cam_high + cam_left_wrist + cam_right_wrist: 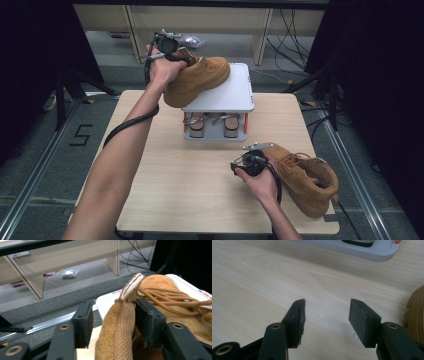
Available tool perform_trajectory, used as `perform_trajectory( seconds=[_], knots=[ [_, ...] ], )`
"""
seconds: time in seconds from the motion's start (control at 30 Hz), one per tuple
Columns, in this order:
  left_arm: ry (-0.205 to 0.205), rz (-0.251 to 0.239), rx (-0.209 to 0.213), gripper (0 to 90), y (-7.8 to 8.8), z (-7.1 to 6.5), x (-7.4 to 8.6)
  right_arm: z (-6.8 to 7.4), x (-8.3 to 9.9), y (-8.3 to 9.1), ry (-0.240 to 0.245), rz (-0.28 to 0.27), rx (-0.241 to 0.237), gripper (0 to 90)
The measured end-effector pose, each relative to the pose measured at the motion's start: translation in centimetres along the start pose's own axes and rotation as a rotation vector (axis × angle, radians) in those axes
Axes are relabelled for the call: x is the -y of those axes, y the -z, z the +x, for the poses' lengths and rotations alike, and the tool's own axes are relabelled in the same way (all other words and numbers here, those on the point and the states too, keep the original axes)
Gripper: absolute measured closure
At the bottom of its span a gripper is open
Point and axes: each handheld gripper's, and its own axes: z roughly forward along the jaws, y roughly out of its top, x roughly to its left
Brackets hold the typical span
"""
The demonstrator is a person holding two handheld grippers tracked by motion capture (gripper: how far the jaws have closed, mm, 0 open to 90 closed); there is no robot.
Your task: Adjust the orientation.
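Your left gripper (113, 315) is sitting at the back collar of the tan boot (197, 79) that is resting on the white top shelf (230, 92) of the small rack at the far middle of the table (200, 190). In the left gripper view the jaws are standing apart around the boot's heel collar and pull tab (130, 288): the right pad is lying against or just beside the suede, while the left pad is standing clear of it with a visible gap. The jaws are spread, not pinching the boot. In the high view the boot is lying tilted, its toe pointing toward the right of the shelf and its heel overhanging the shelf's left edge by your left hand (162, 70). Its laces (170, 302) are trailing across the tongue.

Your right gripper (326, 317) is hovering low over bare wood at the near right of the table, its jaws spread with nothing between them. The second tan boot (305, 177) is lying on the table just beside your right hand (257, 182), on its right; its sole edge (415, 312) is showing at the right border of the right gripper view. The rack's lower level (215, 127) is holding a pair of sandals.
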Motion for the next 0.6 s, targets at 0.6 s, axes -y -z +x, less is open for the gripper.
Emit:
perform_trajectory(
  seconds=[0.6],
  knots=[
    [-0.002,-0.087,-0.035,43.2,0.4,0.06,-0.37,-0.06,0.02,-0.12,0.005,-0.002,0.001,47.5]
  ],
)
